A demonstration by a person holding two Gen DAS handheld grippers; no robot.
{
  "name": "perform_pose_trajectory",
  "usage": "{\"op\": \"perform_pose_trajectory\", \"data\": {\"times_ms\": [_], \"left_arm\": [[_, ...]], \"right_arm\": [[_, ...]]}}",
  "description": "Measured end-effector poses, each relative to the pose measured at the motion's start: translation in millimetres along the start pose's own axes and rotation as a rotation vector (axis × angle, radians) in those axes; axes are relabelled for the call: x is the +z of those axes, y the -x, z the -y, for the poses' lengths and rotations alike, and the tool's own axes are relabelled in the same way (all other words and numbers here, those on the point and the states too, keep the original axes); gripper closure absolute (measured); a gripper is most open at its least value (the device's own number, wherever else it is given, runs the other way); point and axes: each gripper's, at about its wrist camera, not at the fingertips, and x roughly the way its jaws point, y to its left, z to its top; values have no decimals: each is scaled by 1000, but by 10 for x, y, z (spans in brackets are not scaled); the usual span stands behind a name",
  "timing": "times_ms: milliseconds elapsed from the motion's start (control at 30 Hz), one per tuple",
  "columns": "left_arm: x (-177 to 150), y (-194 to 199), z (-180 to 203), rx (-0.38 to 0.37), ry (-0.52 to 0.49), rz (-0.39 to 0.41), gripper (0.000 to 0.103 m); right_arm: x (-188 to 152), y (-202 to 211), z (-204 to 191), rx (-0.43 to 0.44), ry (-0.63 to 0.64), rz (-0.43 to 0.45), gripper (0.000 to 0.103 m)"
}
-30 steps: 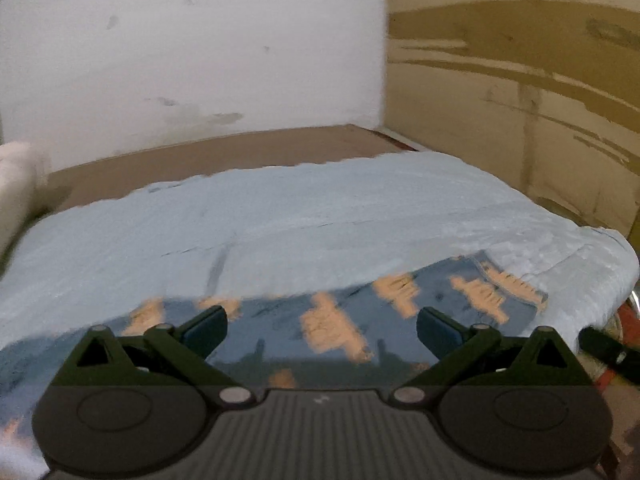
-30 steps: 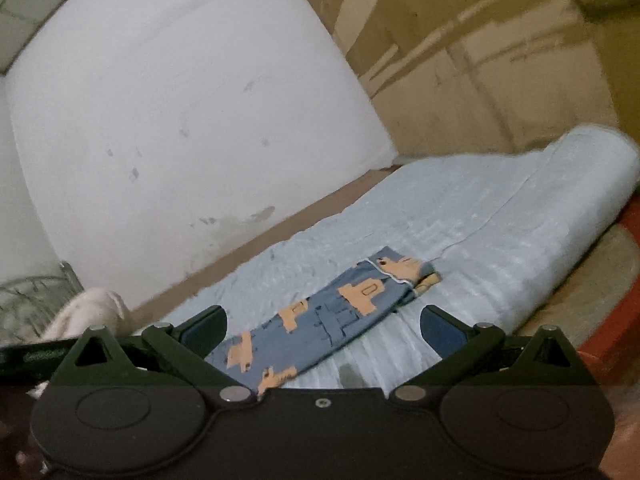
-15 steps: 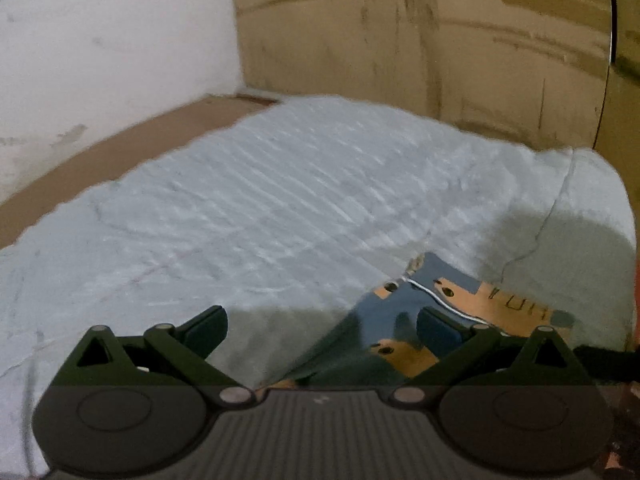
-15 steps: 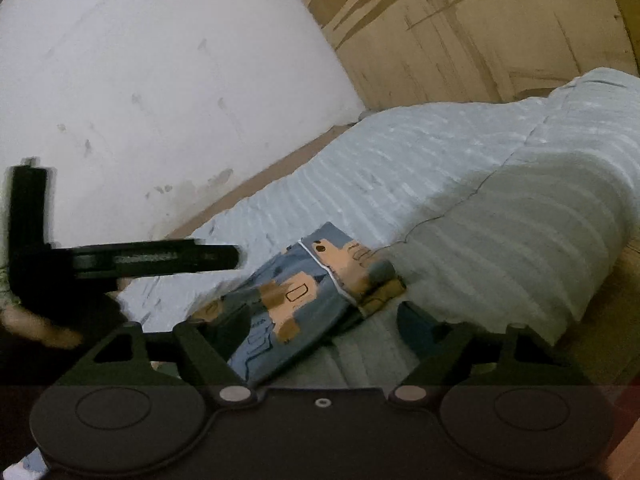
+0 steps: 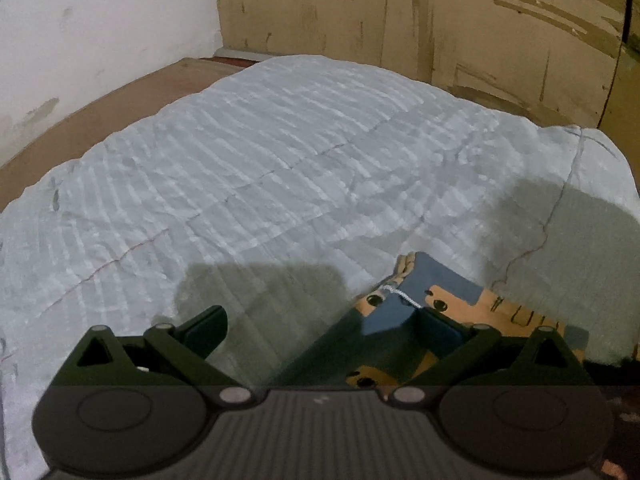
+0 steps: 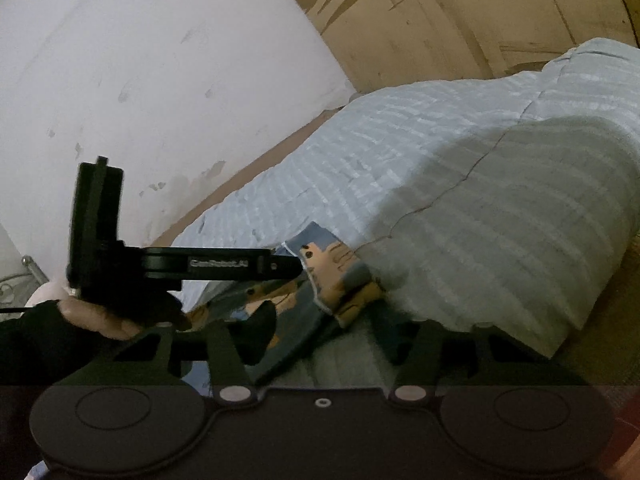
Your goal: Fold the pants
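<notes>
closing its jaws around one end of the patterned pants point(image 6: 320, 276) lying on the pale quilt point(image 6: 460, 184), the right gripper point(image 6: 332, 332) readies a fold while the left gripper point(image 5: 320, 320) stays spread, gripping nothing.

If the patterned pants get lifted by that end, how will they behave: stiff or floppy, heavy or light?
Probably floppy: the patterned pants already buckle and curl where they lie on the light blue quilt. Likely light, since the thin cloth barely dents the quilt. The right gripper jaws are closing with cloth between them; a single-end grip would likely let the rest dangle.
</notes>
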Motion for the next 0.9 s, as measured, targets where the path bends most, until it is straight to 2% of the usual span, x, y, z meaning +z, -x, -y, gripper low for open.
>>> {"op": "perform_pose_trajectory", "data": {"times_ms": [167,233,300,367,467,700,833,867,900], "left_arm": [[129,152,39,-61,80,-14,1],[185,208,39,-105,127,-29,1],[243,250,44,-170,170,-50,1],[294,275,64,-238,205,-72,1],[368,244,107,-282,237,-131,5],[449,122,239,-199,210,-241,17],[427,186,325,-147,141,-264,26],[416,212,333,-133,128,-265,34],[405,235,335,-120,119,-267,49]], "right_arm": [[-8,-40,-9,-26,-3,32,69],[-9,-52,-35,-34,18,39,78],[-20,-53,-76,-42,56,48,82],[-51,-42,-181,-69,155,67,85],[-125,-12,-417,-117,349,104,86],[-344,-31,-868,-207,760,142,86],[-456,-13,-1027,-204,904,151,87],[-480,-15,-1054,-198,925,150,87],[-501,4,-1088,-195,941,148,87]]}}
